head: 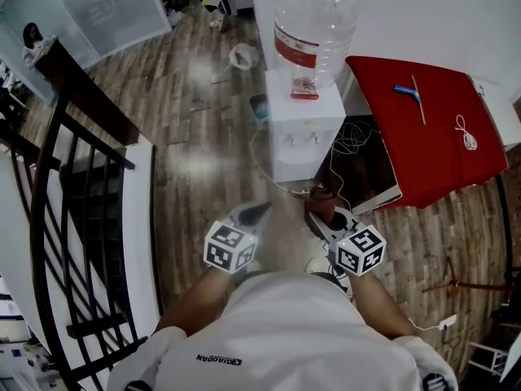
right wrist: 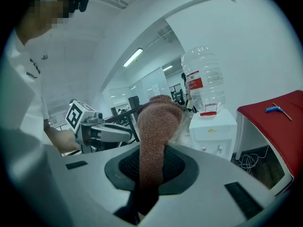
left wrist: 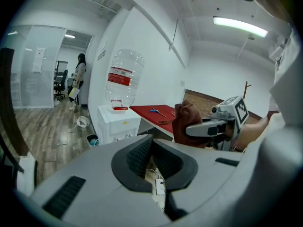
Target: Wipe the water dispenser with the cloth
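Note:
The white water dispenser (head: pixel 303 129) stands on the wood floor ahead of me with a clear bottle (head: pixel 313 23) upside down on top. My right gripper (head: pixel 323 218) is shut on a brown knitted cloth (head: pixel 323 195), held a short way in front of the dispenser's base. In the right gripper view the cloth (right wrist: pixel 158 122) rises from between the pads, with the dispenser (right wrist: pixel 213 131) behind it at the right. My left gripper (head: pixel 251 214) hovers beside the right one, its pads (left wrist: pixel 142 155) meeting at the tips with nothing between them. The left gripper view also shows the cloth (left wrist: pixel 184 119) and the dispenser (left wrist: pixel 118 124).
A table with a red cover (head: pixel 431 129) stands right of the dispenser, with cables (head: pixel 352 137) under it. A black stair railing (head: pixel 73 177) runs down the left. A small bin (head: pixel 259 106) sits behind the dispenser. A person (left wrist: pixel 78 79) stands far off.

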`<control>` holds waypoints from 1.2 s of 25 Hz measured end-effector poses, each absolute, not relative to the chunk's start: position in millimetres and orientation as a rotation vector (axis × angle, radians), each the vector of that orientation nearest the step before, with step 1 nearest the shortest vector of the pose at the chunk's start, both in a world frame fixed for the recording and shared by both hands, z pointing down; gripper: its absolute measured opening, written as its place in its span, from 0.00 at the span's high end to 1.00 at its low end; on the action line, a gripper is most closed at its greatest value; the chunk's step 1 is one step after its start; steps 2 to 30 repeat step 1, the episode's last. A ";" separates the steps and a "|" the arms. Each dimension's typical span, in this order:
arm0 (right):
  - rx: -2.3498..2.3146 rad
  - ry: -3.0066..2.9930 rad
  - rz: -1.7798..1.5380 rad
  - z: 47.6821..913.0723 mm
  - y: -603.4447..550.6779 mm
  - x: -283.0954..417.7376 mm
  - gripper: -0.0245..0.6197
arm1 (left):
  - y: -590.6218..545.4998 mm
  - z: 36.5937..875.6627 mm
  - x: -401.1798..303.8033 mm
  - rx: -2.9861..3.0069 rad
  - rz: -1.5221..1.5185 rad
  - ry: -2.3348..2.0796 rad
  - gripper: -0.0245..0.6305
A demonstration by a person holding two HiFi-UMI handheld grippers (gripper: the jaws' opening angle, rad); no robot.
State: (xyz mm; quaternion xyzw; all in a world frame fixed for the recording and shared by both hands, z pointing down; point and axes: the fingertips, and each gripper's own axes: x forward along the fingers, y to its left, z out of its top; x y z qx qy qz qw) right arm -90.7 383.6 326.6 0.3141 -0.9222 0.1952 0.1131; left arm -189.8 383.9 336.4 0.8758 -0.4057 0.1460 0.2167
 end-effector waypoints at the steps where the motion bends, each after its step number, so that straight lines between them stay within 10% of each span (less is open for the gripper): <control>1: 0.921 -2.706 0.576 327.0 384.2 -91.1 0.85 | 384.0 336.0 -190.2 2.427 0.404 -1.125 0.98; 30: 0.921 -2.706 0.576 327.0 384.2 -91.1 0.85 | 384.0 336.0 -190.2 2.427 0.404 -1.125 0.98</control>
